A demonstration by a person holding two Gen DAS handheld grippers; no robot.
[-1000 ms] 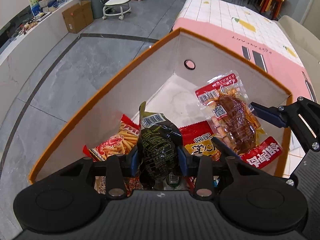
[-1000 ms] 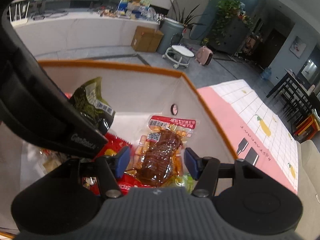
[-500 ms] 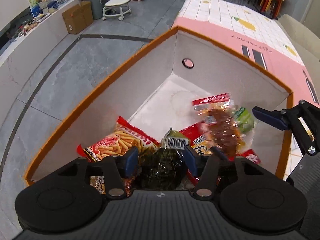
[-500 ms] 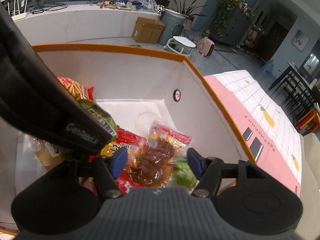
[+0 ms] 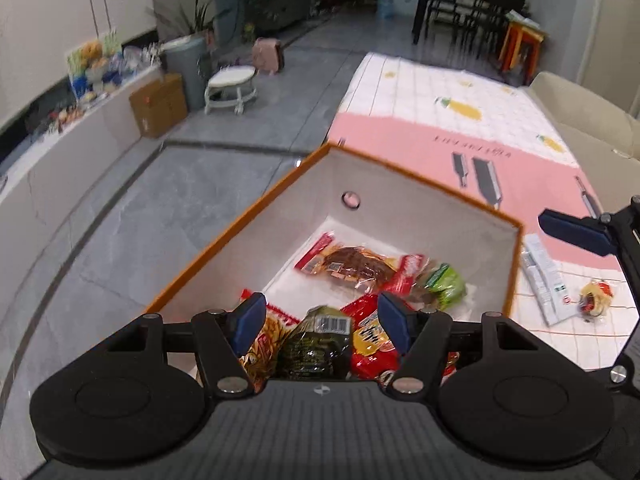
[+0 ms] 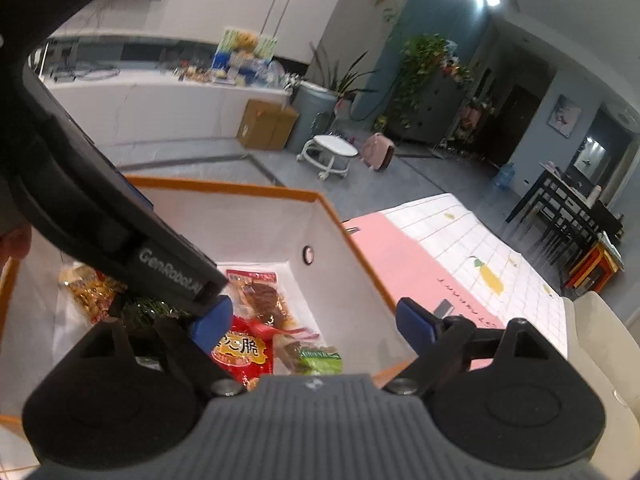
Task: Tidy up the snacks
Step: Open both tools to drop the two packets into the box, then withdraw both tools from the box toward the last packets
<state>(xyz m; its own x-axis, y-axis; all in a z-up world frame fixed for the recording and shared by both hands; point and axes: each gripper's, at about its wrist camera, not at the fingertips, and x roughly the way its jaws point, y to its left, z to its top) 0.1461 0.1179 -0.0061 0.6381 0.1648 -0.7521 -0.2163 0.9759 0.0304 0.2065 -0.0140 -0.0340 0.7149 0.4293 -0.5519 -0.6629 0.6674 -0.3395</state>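
A white box with an orange rim (image 5: 424, 187) (image 6: 224, 189) holds several snack packs. A dark green pack (image 5: 316, 344) lies on the heap just below my left gripper (image 5: 322, 316), whose jaws are opening and touch nothing. A clear pack of brown dried meat (image 5: 352, 267) (image 6: 266, 300) lies flat on the box floor, beside a red pack (image 6: 242, 350) and a small green pack (image 5: 446, 286) (image 6: 320, 358). My right gripper (image 6: 312, 316) hangs above the box's near corner, its jaws opening with nothing between them. The left gripper's body hides part of the box in the right wrist view.
The box stands on a pink and white tablecloth (image 5: 404, 136). A white sachet (image 5: 544, 280) and a small round wrapped snack (image 5: 596, 298) lie on the cloth right of the box. Beyond the table are grey floor tiles, a cardboard carton (image 5: 158, 106) and a white stool (image 5: 232, 88).
Both grippers opened and let go: the dark green pack dropped onto the heap, the dried meat pack fell flat on the box floor. Both grippers rose and drew back.
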